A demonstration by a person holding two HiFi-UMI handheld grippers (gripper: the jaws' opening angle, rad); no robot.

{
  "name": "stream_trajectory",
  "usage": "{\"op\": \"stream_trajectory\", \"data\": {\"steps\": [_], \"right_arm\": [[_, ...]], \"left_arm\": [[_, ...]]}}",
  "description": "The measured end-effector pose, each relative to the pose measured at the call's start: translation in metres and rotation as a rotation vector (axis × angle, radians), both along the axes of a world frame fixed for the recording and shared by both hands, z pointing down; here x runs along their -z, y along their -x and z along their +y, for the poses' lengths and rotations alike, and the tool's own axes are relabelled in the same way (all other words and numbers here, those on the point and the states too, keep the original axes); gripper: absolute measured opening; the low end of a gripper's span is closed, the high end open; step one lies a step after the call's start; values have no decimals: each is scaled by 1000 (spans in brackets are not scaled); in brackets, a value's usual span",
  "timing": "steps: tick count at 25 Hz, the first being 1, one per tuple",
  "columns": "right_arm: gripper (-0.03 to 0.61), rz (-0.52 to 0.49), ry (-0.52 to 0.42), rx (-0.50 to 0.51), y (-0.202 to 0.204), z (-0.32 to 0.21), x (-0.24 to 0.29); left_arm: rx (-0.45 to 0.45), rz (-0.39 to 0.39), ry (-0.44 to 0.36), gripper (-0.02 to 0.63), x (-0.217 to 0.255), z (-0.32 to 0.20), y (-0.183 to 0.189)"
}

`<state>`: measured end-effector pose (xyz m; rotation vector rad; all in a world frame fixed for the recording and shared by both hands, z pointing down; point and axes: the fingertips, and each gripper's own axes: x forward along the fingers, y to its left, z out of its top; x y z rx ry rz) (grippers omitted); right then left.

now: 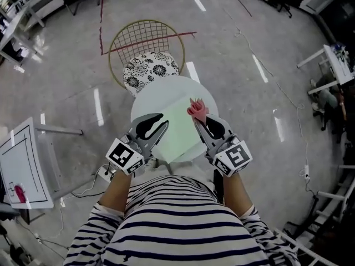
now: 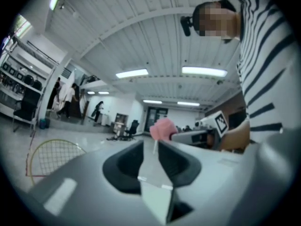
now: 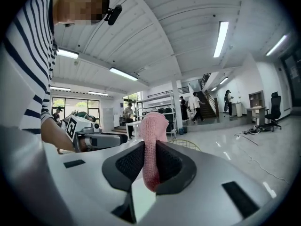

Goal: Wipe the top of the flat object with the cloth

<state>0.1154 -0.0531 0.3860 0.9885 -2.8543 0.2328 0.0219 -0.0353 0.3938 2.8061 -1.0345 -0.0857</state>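
Observation:
A pale green flat sheet (image 1: pixel 178 129) lies on a small round white table (image 1: pixel 166 88) in front of me. My right gripper (image 1: pixel 198 121) is shut on a pink cloth (image 1: pixel 197 109), which sticks up out of the jaws above the sheet's right side. In the right gripper view the cloth (image 3: pixel 151 126) fills the gap of that gripper (image 3: pixel 150 149). My left gripper (image 1: pixel 162 125) sits at the sheet's left edge. Its jaws stand slightly apart in the left gripper view (image 2: pixel 151 146), with the sheet's edge (image 2: pixel 155 192) between them and not pinched. The cloth (image 2: pixel 163 128) shows beyond.
A wire-backed chair (image 1: pixel 145 37) with a black-and-white patterned cushion (image 1: pixel 151 68) stands just behind the table. A white framed board (image 1: pixel 22 165) is low on the left, a power strip (image 1: pixel 102 173) and cables lie on the floor, and desks stand at the right.

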Motion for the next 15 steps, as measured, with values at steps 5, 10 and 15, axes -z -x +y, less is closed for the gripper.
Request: {"op": "stream_trajectory", "data": {"steps": [5,10,15], "right_arm": [[48,23,41,-80,10,-3,-21],[48,76,61,-144,7,-13,-38],[48,126,74,-171,-1,-32,-52]], "left_arm": [[-78,-34,16,122,-14,-5,12],[-155,-63,6,145,-26,-9,14],[-202,-154,-16,254,-46,-14,13]]}}
